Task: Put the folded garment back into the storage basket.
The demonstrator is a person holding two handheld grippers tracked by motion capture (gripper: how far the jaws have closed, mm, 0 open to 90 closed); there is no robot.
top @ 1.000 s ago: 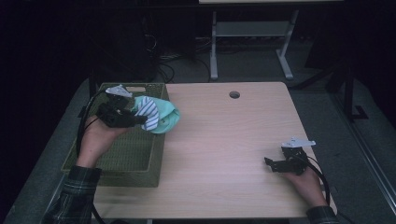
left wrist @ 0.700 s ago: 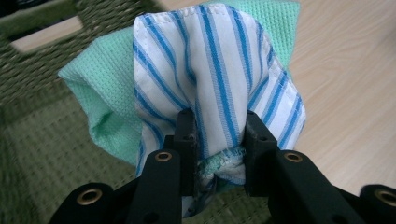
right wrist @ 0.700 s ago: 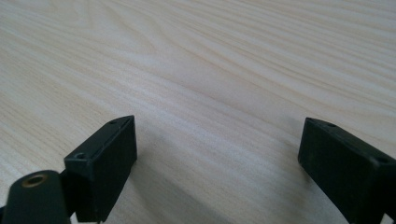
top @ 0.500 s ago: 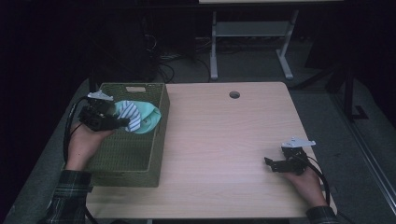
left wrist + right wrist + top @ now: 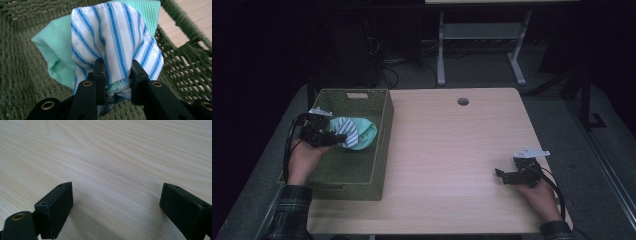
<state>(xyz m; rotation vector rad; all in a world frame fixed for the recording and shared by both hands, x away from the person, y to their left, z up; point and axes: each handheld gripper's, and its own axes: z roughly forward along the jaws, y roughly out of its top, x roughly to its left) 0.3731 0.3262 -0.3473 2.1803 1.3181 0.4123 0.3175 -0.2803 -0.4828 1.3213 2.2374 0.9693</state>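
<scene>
Left gripper (image 5: pixel 113 82) is pinching a bunched striped cloth (image 5: pixel 115 42) and mint cloth (image 5: pixel 53 52) inside the green basket (image 5: pixel 384 145); right gripper (image 5: pixel 117 205) is resting wide open. I'm worrying loose folds may snag the weave.

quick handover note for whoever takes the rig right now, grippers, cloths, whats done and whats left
Left gripper: fingers shut on a bunched striped cloth and mint cloth, held inside the green basket.
Right gripper: open, nothing between its fingers, resting on the table.
Done: cloths brought over into the basket.
Left: probably lower and release them, then pull the left gripper out.
</scene>
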